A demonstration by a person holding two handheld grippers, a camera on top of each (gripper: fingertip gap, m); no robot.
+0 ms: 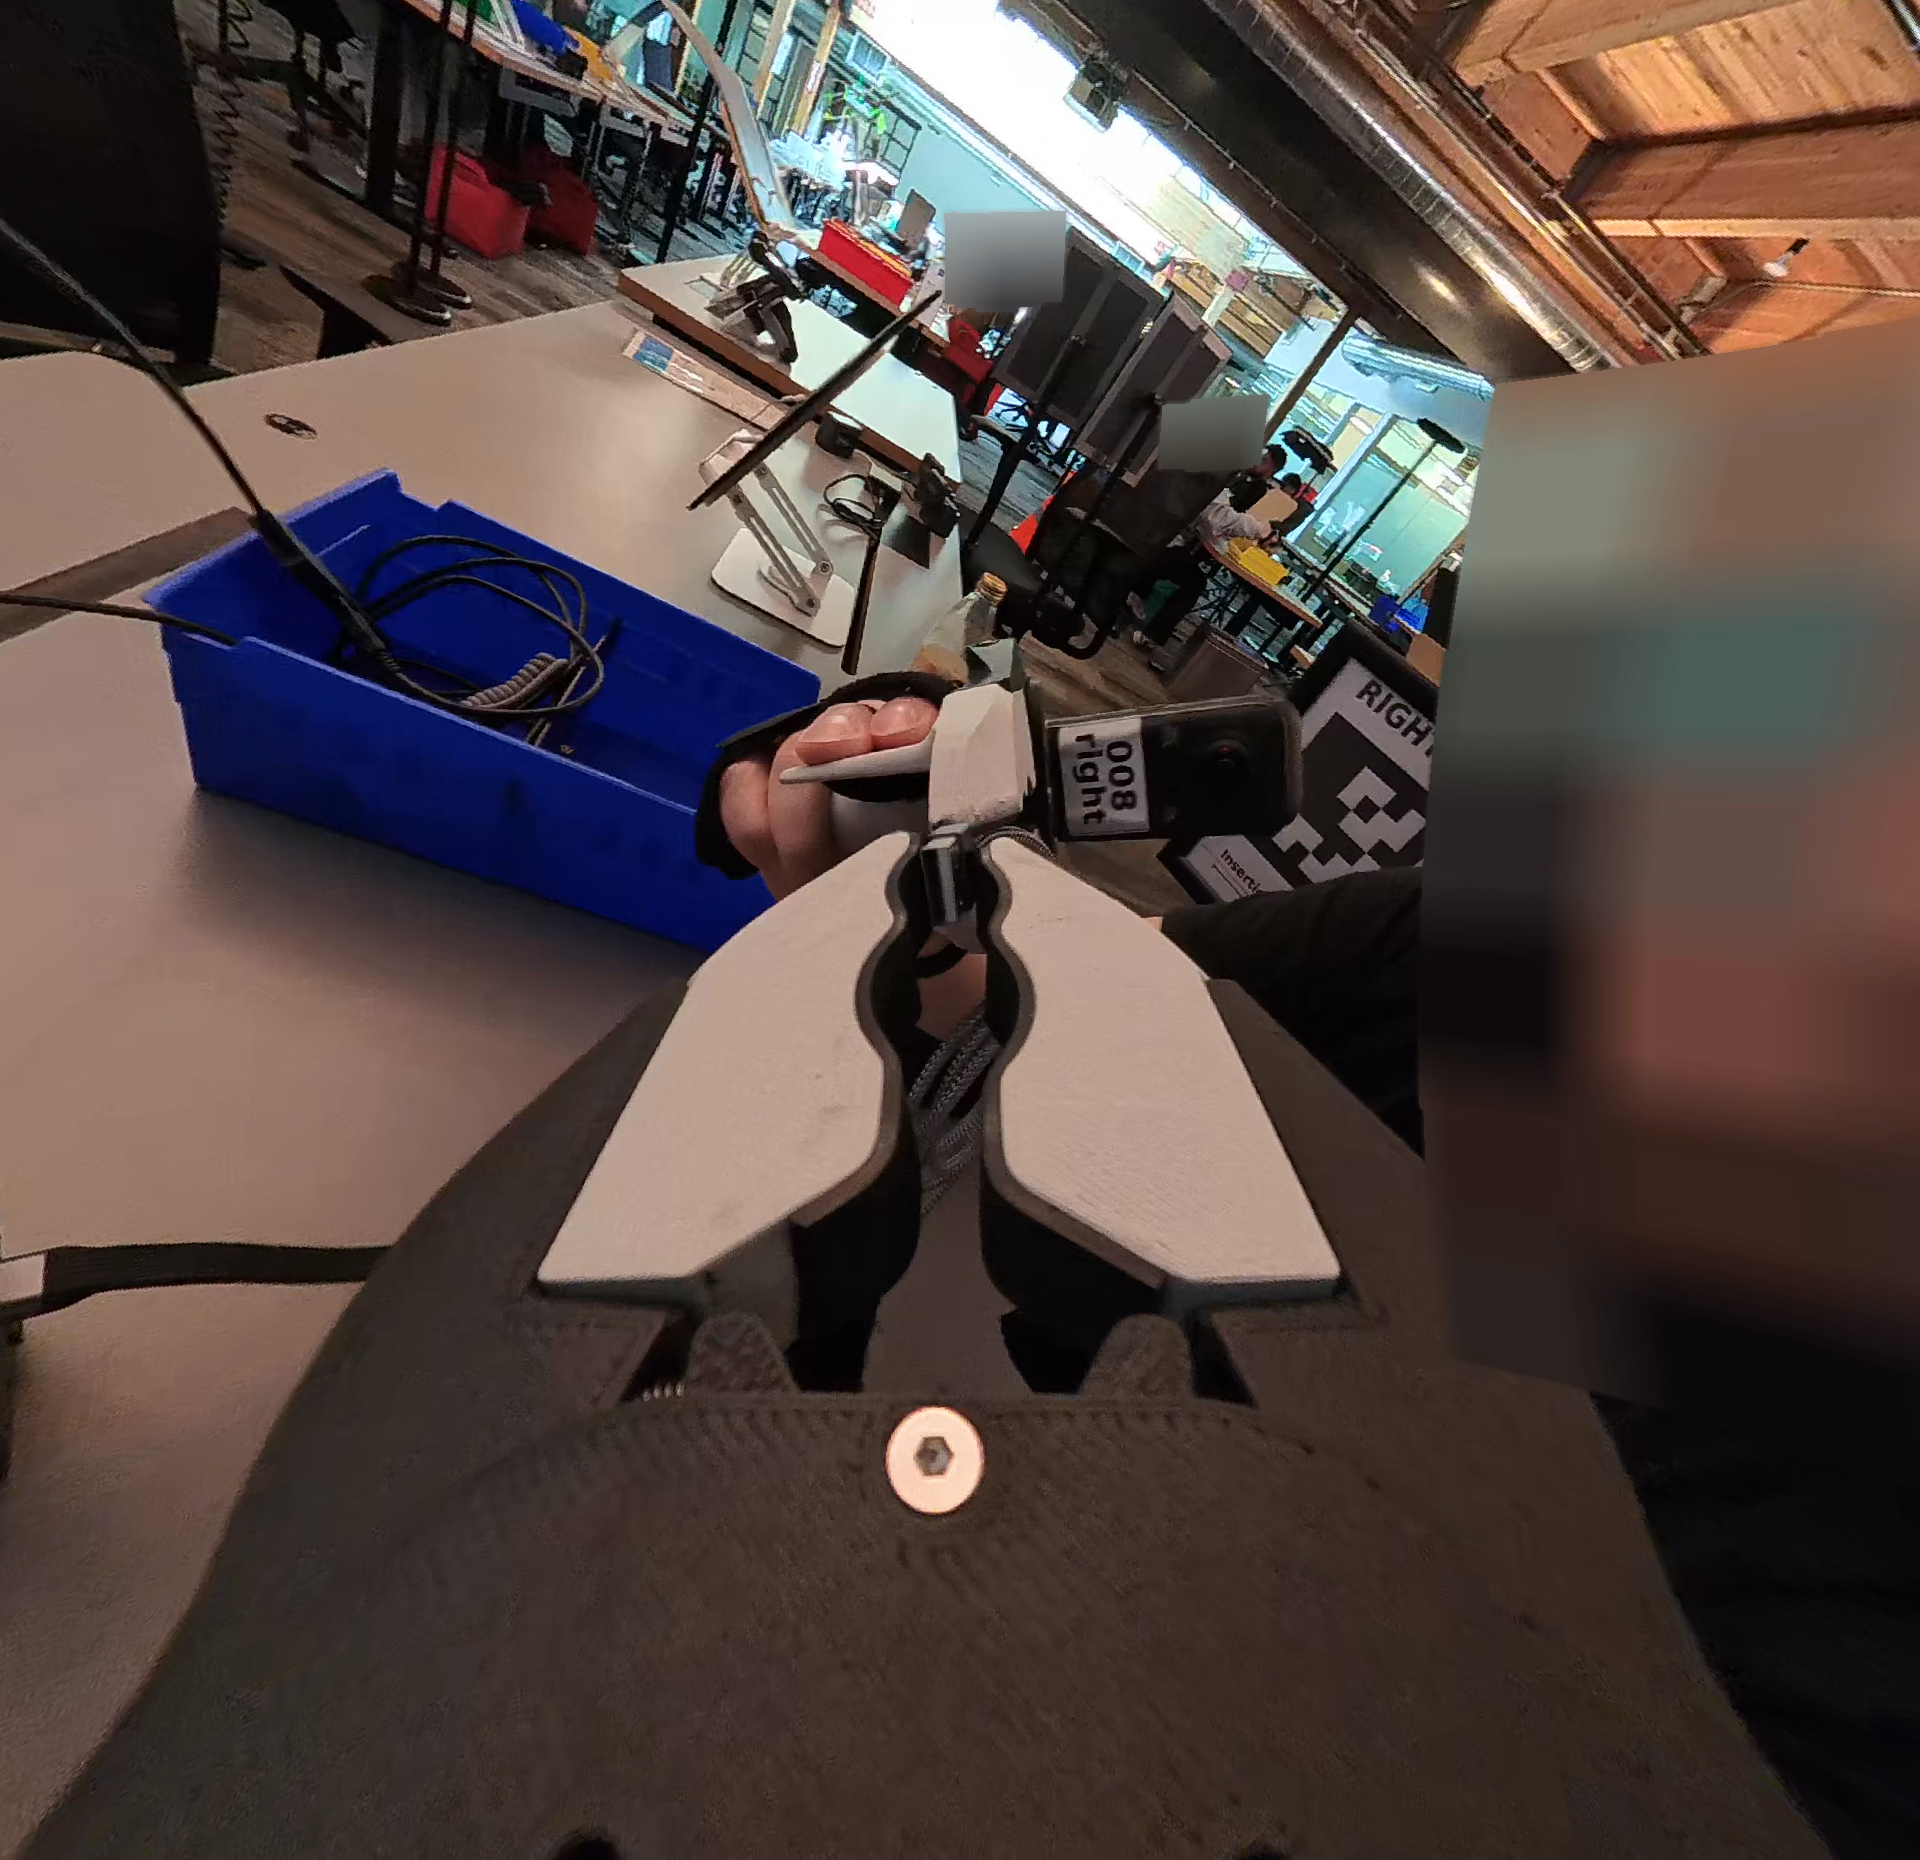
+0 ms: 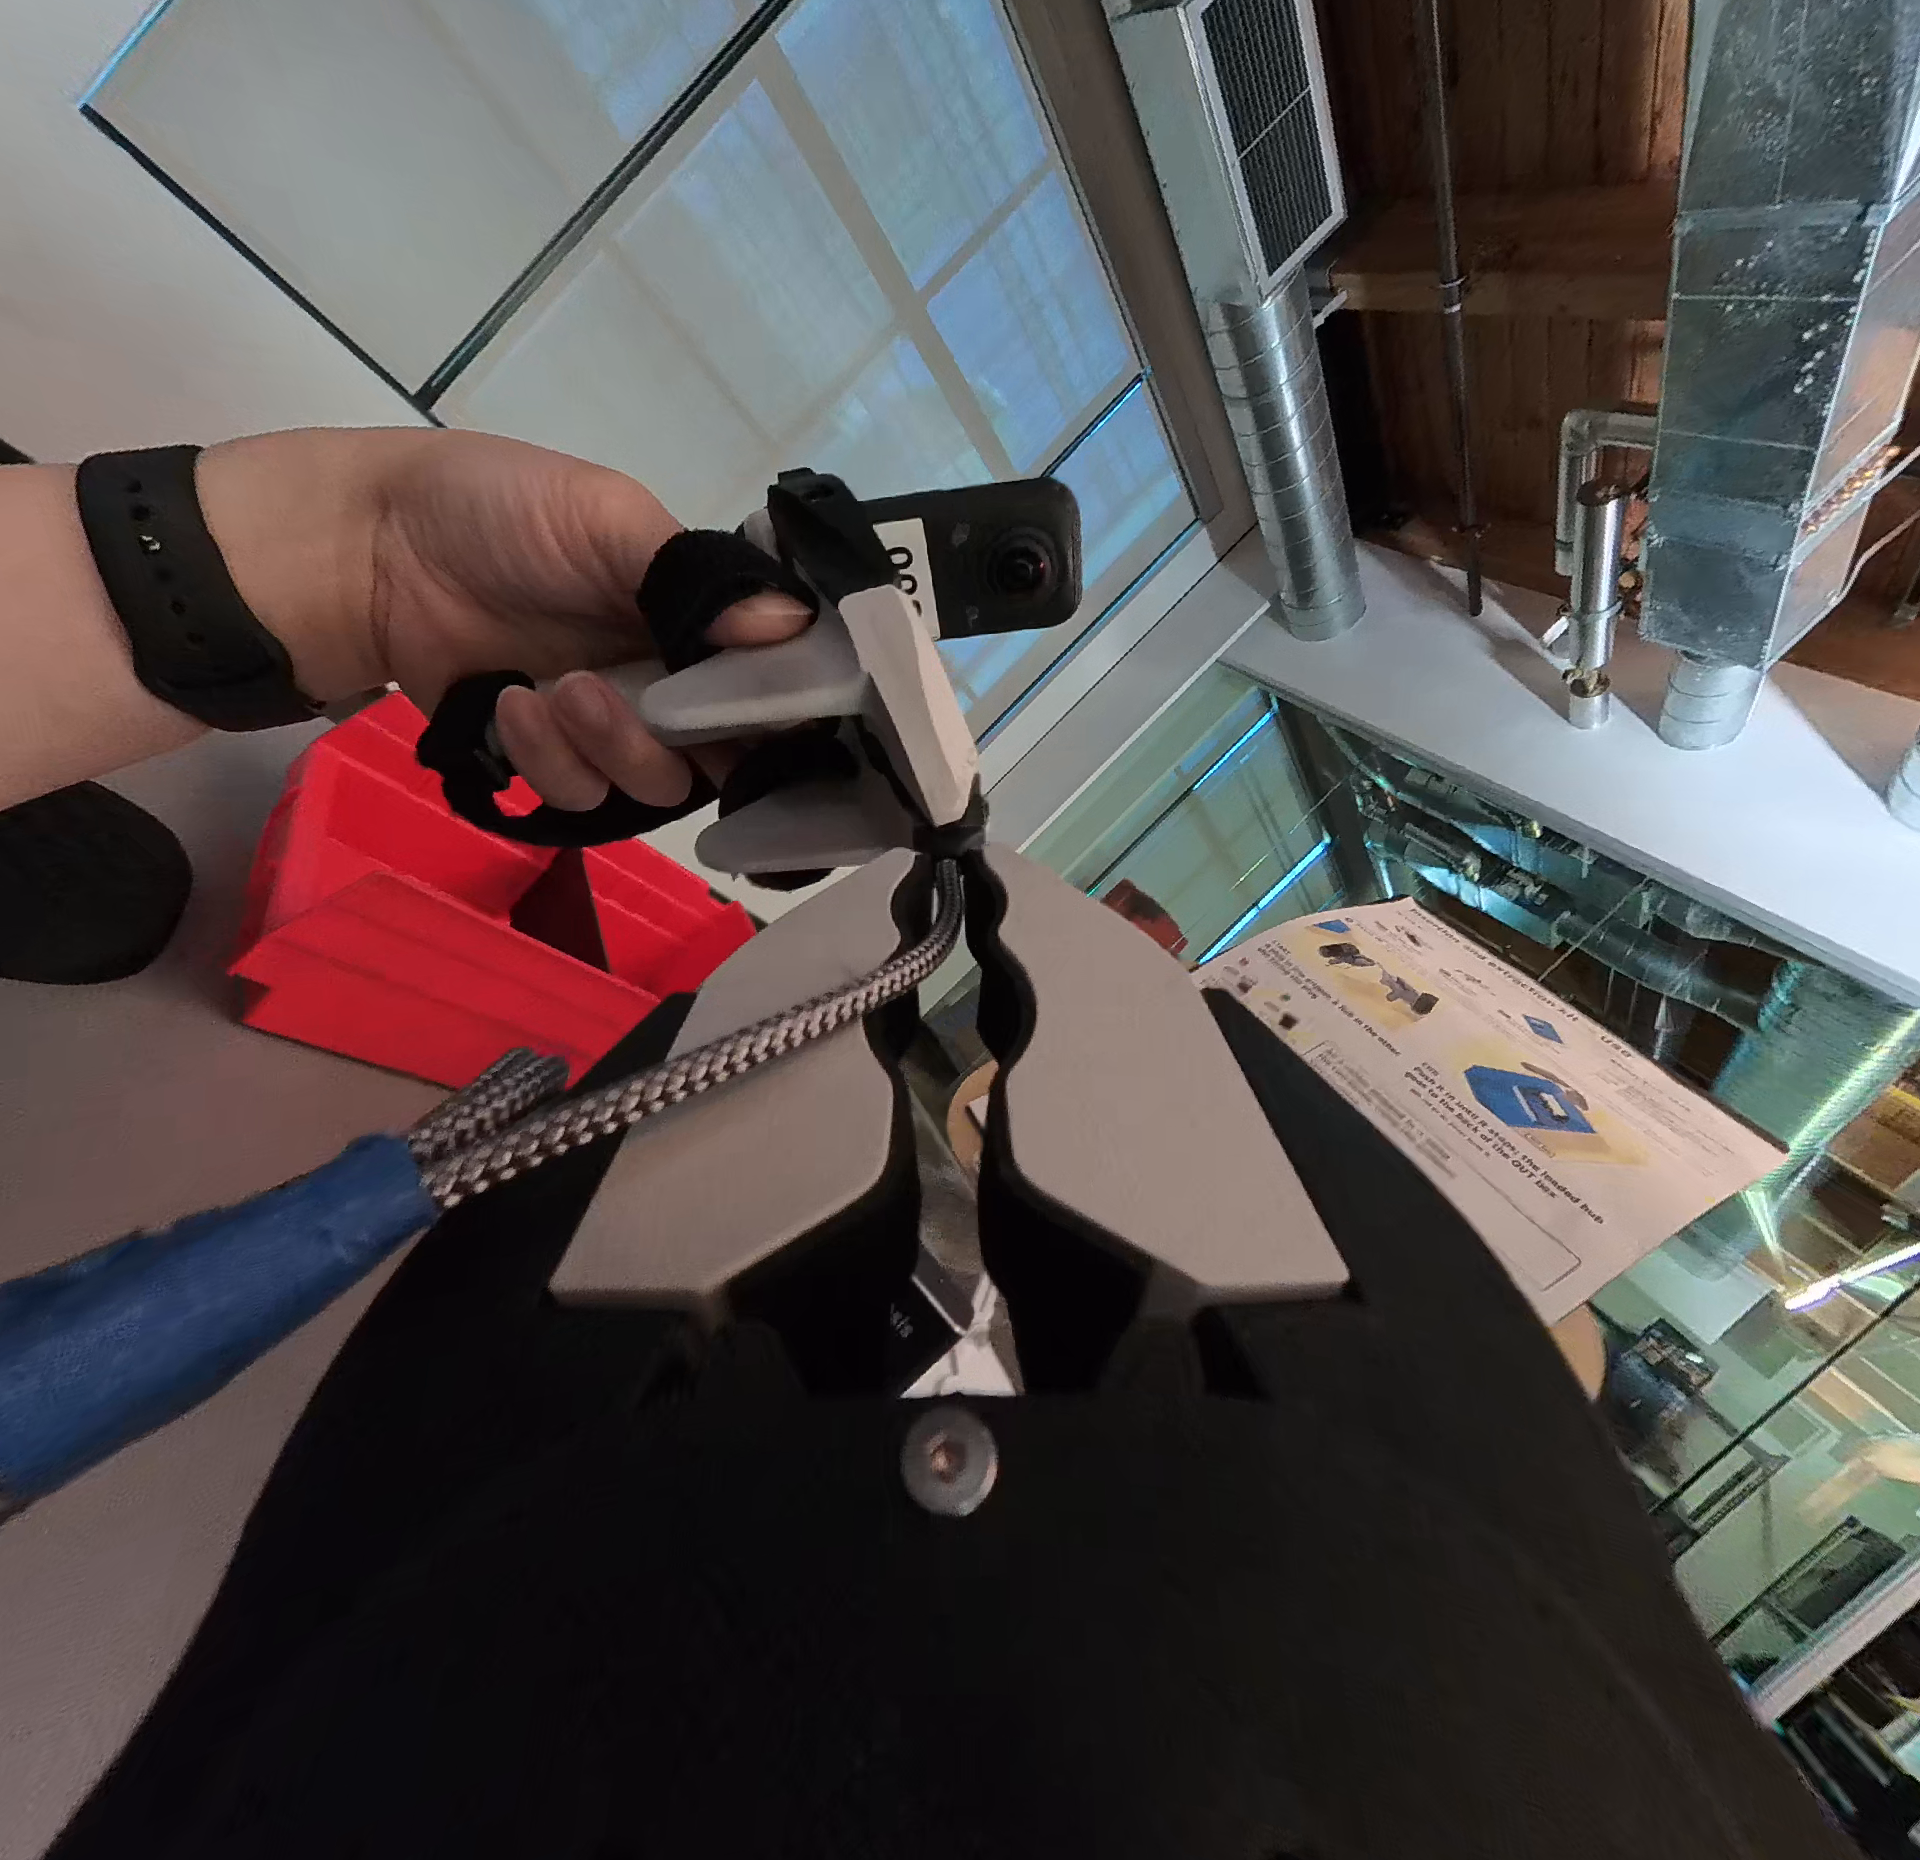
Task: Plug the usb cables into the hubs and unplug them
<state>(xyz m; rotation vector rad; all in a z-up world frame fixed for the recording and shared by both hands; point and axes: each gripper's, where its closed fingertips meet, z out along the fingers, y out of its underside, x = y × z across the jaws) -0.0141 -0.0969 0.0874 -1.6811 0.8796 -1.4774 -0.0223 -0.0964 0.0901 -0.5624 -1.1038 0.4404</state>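
My left gripper (image 1: 940, 854) is shut on a small black USB plug (image 1: 943, 885); a grey braided cable (image 1: 951, 1083) runs back under its fingers. My right gripper (image 1: 971, 813) meets it tip to tip, held in a hand. In the right wrist view, my right gripper (image 2: 940, 870) is shut on the grey braided cable (image 2: 727, 1052), which leaves the tips and trails left over one finger to a blue-wrapped part (image 2: 187, 1311). The left gripper (image 2: 935, 823) pinches the black cable end just beyond. A silvery piece (image 2: 940, 1291) shows deep between the right fingers; I cannot tell what it is.
A blue bin (image 1: 343, 750) with several black cables stands on the grey table (image 1: 156, 979) to the left. A red bin (image 2: 416, 937) sits behind the left hand. A tablet stand (image 1: 790, 574), a bottle (image 1: 971, 615) and a printed sheet (image 2: 1486, 1114) are farther off. My two grippers' fingertips are within a few centimetres of each other.
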